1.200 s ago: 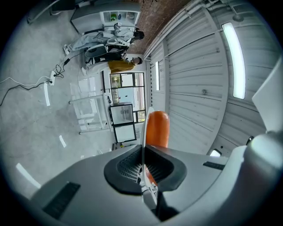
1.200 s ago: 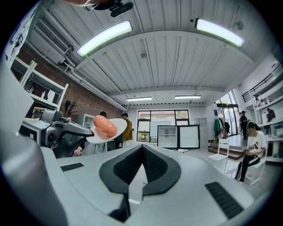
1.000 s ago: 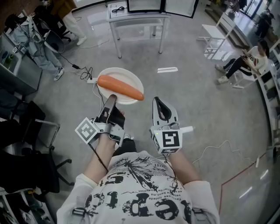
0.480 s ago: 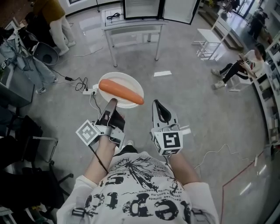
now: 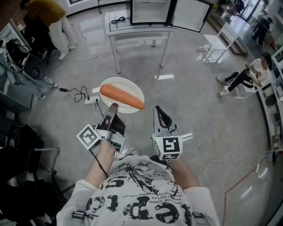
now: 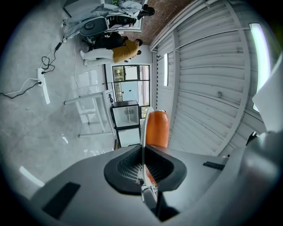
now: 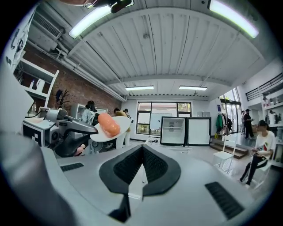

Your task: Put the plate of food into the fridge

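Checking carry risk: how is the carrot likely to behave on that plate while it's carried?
The carrot looks round, smooth and loose, so it may roll. The plate looks shallow and is clamped at one rim edge only by the left gripper, so it could tilt easily.

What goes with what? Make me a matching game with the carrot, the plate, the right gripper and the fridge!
Things:
1. carrot
2. plate
3. right gripper
4. fridge

States:
A. door open
B. lying on the plate
C. pinched at its rim by the left gripper
D. shut, holding nothing

Pairs: 1-B, 2-C, 3-D, 4-A
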The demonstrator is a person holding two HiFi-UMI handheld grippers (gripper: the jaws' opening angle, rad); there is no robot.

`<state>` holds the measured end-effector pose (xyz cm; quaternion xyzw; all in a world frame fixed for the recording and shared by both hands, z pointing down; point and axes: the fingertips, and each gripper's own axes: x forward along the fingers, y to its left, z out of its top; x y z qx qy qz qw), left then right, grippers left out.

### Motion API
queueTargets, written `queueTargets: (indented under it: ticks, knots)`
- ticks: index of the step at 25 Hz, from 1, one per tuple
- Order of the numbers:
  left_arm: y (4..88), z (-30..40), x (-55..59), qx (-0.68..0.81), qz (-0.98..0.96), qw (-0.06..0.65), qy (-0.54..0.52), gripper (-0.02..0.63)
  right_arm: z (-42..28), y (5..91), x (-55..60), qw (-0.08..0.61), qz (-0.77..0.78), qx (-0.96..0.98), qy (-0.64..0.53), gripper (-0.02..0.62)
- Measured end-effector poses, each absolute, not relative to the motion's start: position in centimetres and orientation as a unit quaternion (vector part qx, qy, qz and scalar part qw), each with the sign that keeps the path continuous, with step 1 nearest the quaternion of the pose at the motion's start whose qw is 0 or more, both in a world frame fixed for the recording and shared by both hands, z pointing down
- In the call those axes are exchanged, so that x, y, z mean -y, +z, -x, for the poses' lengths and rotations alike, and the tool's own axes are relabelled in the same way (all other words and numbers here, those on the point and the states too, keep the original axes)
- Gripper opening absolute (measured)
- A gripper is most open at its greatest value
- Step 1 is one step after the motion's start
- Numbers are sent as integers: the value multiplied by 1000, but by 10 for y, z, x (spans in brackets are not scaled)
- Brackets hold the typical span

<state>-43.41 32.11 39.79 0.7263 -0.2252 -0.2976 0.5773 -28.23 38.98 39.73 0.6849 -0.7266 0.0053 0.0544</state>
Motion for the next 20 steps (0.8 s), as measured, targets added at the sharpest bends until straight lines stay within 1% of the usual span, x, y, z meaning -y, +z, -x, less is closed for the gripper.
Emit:
queueTargets:
  ticks: [4, 9, 13, 20]
  knots:
    - [406, 423, -301, 227, -722, 585, -292, 21, 269, 404, -367, 64, -689, 722, 6, 2]
    - [412, 386, -276, 229, -718, 591, -288, 21, 233, 408, -334, 55, -684, 727, 9, 2]
    - [417, 344, -250, 244, -718, 583, -290, 21, 186, 411, -306, 48, -672, 739, 7, 2]
    - [406, 253, -215, 259, -705, 575, -323, 21, 92, 396, -260, 52, -642, 765, -7, 2]
